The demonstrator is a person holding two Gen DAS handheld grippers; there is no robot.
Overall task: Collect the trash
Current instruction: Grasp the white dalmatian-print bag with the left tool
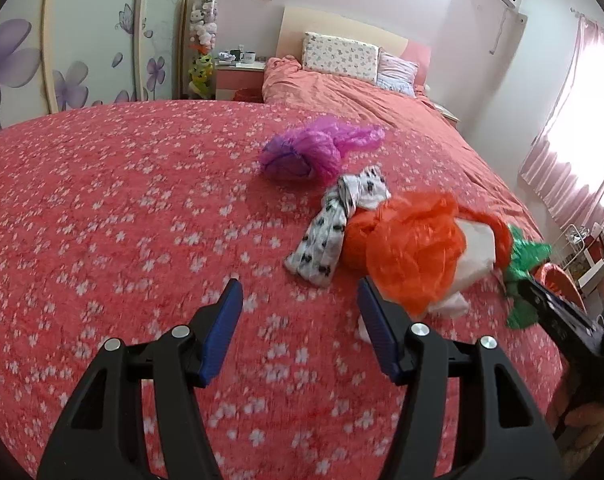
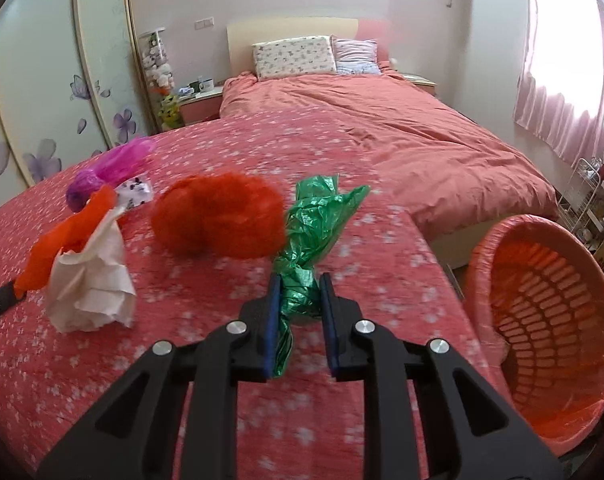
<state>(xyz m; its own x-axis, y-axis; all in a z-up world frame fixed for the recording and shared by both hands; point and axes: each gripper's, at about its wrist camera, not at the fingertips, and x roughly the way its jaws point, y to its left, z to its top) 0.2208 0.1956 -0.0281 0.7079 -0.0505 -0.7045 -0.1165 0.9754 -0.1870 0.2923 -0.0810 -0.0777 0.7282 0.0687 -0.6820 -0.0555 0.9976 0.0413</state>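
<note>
Trash lies on a pink flowered blanket (image 1: 122, 220). My right gripper (image 2: 300, 280) is shut on a crumpled green plastic bag (image 2: 318, 216), also seen at the right of the left wrist view (image 1: 522, 272). An orange plastic bag (image 2: 218, 216) lies just left of it and shows in the left wrist view (image 1: 414, 248). Crumpled white paper (image 2: 94, 284) lies further left. A purple bag (image 1: 302, 152) sits farther back. My left gripper (image 1: 298, 286) is open and empty, near the orange bag's left side.
A black-spotted white cloth (image 1: 338, 224) lies between the purple and orange bags. An orange slotted basket (image 2: 550, 320) stands beside the bed at right. Pillows (image 2: 294, 56) and a nightstand (image 1: 238, 76) are at the far end.
</note>
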